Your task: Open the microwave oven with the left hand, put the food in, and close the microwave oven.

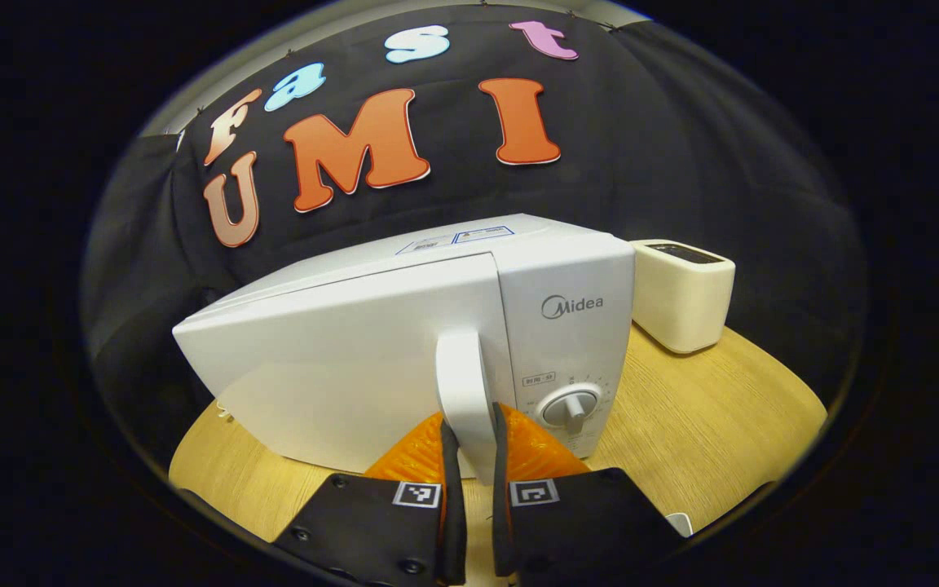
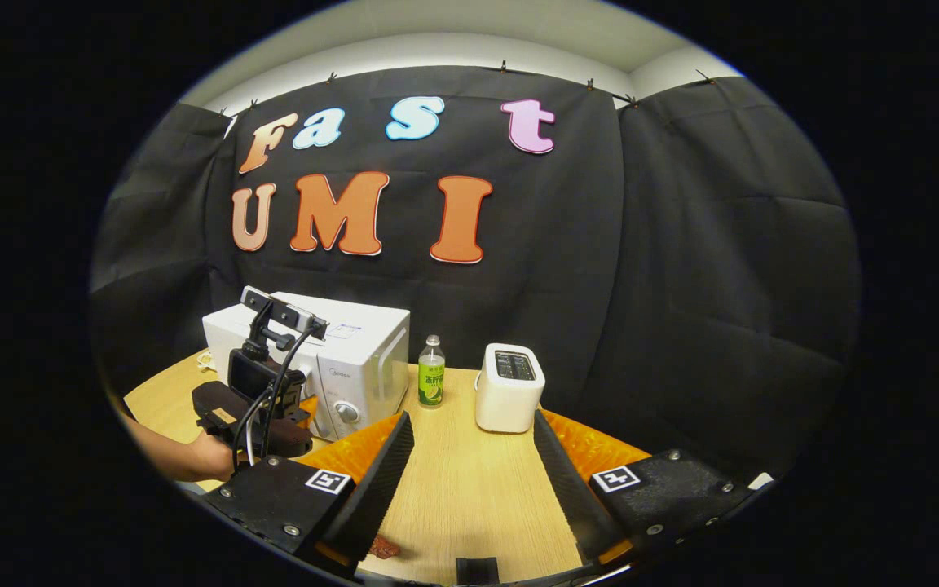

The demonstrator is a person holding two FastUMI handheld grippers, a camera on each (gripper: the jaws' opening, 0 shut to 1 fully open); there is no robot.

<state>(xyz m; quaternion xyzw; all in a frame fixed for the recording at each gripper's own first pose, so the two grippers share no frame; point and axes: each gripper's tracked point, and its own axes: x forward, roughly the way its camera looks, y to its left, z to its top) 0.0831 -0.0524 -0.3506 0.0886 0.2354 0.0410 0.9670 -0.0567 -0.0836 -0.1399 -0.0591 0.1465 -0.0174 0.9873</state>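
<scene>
The white microwave (image 1: pixel 339 367) stands on the wooden table (image 1: pixel 698 408), with its dial (image 1: pixel 571 406) on the right panel. My left gripper (image 1: pixel 471 414) is shut on the vertical white door handle (image 1: pixel 461 367), one finger on each side. The door's handle edge stands slightly proud of the control panel. In the right gripper view the microwave (image 2: pixel 363 342) sits at the left, with the left gripper (image 2: pixel 253 408) and the hand (image 2: pixel 192 456) holding it in front. My right gripper (image 2: pixel 469 417) is open above the table. A small reddish-brown piece of food (image 2: pixel 384 546) lies low beside its left finger.
A cream toaster (image 2: pixel 509 391) stands right of the microwave, also visible as the toaster (image 1: pixel 681 297) behind the panel. A green-labelled bottle (image 2: pixel 431 375) is between the two. Bare tabletop (image 2: pixel 469 489) stretches in front of the toaster. A dark small object (image 2: pixel 478 567) sits at the near edge.
</scene>
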